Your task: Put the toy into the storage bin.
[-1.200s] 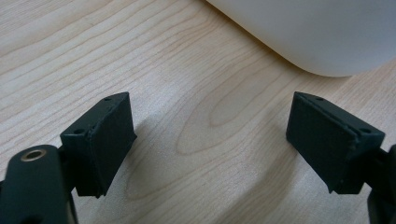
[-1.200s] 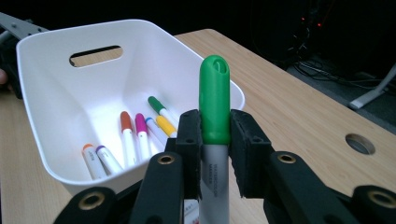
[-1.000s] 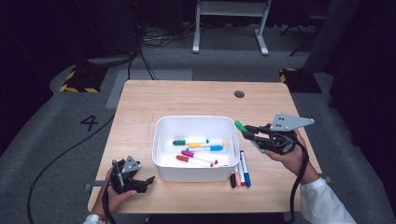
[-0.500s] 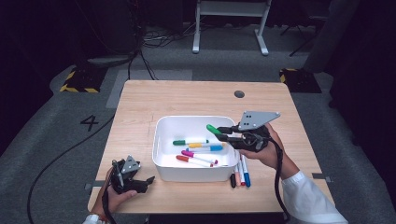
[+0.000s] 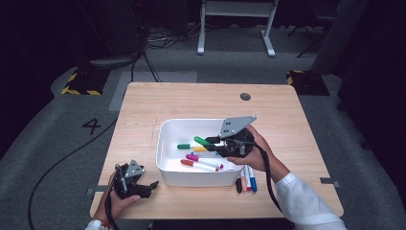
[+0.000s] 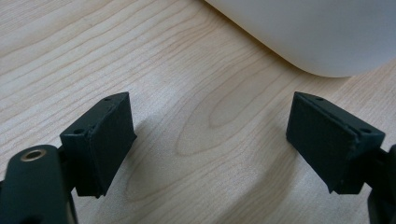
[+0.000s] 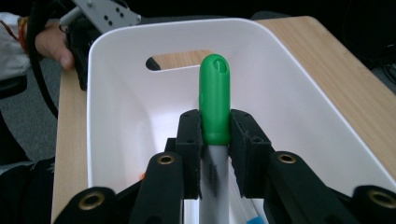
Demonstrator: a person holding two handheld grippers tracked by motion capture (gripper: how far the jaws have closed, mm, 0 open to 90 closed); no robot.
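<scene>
Over the white bin (image 5: 165,158), right tongs (image 5: 209,143) grip green-capped marker (image 7: 214,98), cap toward bin's left wall. Left tongs (image 5: 152,184) open, empty, on bench (image 5: 191,100) near-left.

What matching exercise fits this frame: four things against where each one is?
Things:
1. green-capped marker
2. left gripper
3. pink-capped marker
4. blue-capped marker

Places:
A. on the table beside the bin
B. lying in the white bin
C. clamped in the right gripper
D. near the table's front left corner

Pairs: 1-C, 2-D, 3-B, 4-A
</scene>
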